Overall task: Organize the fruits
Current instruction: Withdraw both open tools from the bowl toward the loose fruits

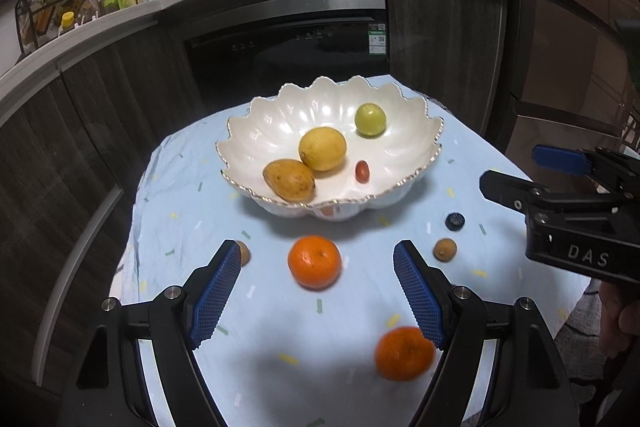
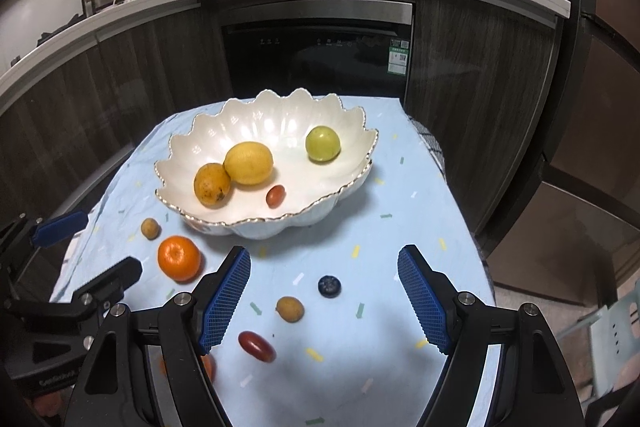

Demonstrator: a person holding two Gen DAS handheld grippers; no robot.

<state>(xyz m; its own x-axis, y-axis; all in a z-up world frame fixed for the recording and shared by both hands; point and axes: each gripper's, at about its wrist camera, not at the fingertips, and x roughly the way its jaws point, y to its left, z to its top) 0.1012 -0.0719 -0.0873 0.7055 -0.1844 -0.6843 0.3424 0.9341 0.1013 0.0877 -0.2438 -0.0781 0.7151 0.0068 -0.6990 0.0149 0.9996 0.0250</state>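
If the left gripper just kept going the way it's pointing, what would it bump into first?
Most likely the orange lying on the blue tablecloth, which sits between the open fingers of the left gripper, just ahead. Depth is hard to judge; it might reach cloth first.

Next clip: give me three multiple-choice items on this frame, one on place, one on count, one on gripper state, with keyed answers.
1. Where is the dark round blueberry?
A in the bowl
B on the light blue cloth
C on the counter

2. How many fruits lie in the white scalloped bowl?
A two
B four
C six

3. What does the left gripper hold?
A nothing, open
B an orange
C a lemon

Answers: 1 B, it lies on the cloth before the bowl. 2 B, mango, lemon, green fruit, small red fruit. 3 A, nothing touches its pads.
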